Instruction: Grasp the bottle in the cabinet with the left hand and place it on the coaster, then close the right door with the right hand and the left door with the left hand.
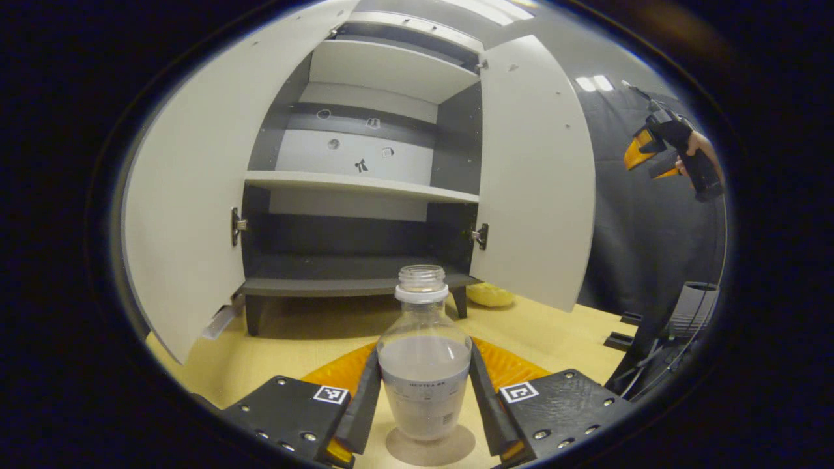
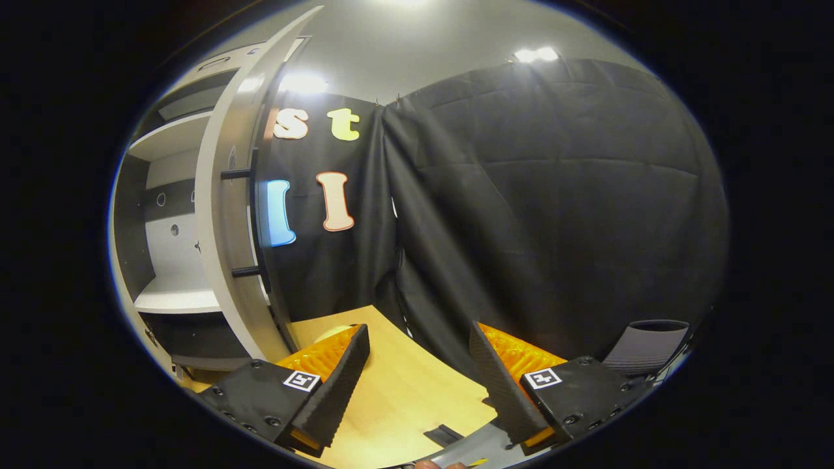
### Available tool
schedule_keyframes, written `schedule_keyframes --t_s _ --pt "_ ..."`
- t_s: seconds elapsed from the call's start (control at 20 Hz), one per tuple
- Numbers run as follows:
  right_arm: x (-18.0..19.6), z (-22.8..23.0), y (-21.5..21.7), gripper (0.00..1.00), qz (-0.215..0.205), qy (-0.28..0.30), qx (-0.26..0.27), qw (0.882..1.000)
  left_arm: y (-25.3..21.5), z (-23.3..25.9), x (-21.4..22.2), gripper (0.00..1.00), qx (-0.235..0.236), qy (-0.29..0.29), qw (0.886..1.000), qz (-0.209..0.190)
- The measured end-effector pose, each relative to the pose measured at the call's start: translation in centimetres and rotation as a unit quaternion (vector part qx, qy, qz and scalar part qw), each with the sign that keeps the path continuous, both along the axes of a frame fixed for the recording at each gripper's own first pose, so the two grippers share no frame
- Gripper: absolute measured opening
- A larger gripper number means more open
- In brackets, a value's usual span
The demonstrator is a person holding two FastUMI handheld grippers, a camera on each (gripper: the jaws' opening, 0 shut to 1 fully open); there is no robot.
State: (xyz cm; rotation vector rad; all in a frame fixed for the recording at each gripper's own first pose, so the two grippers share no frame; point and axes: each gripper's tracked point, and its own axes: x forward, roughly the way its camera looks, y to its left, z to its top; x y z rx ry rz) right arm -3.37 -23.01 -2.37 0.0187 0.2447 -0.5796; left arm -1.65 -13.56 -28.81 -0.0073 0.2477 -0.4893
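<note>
Left fingers (image 1: 365, 397) grip bottle (image 1: 424, 365) — right fingers (image 2: 339, 378) wide apart.

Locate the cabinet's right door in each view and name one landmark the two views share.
Left gripper view: the right door stands open right of centre, hinged beside the shelves, behind the bottle.
Right gripper view: the right door is seen nearly edge-on at the left, a tall curved pale panel in front of the black cloth.
Shared landmark: the white middle shelf inside the cabinet.
</note>
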Motion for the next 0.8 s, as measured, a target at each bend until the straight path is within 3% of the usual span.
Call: schedule_keyframes --t_s 0.4,0.65,0.7,0.8 --pt "-2.9 -2.1 -1.3 0.98 -0.047 0.011 0.023 0.999 -0.6 -2.3 -1.2 0.69 0.029 -0.001 0.999 -0.038" --pt "-3.7 -3.1 -2.1 0.98 -0.065 0.016 0.031 0.997 -0.3 -2.2 -1.4 0.69 0.031 0.007 0.999 -0.034" --pt "-3.8 -3.4 -2.2 0.98 -0.069 0.017 0.032 0.997 -0.3 -2.4 -1.4 0.63 0.033 0.009 0.999 -0.034" --pt "-4.1 -4.1 -2.4 0.98 -0.077 0.021 0.039 0.996 -0.2 -2.8 -1.6 0.71 0.037 0.019 0.999 -0.036"
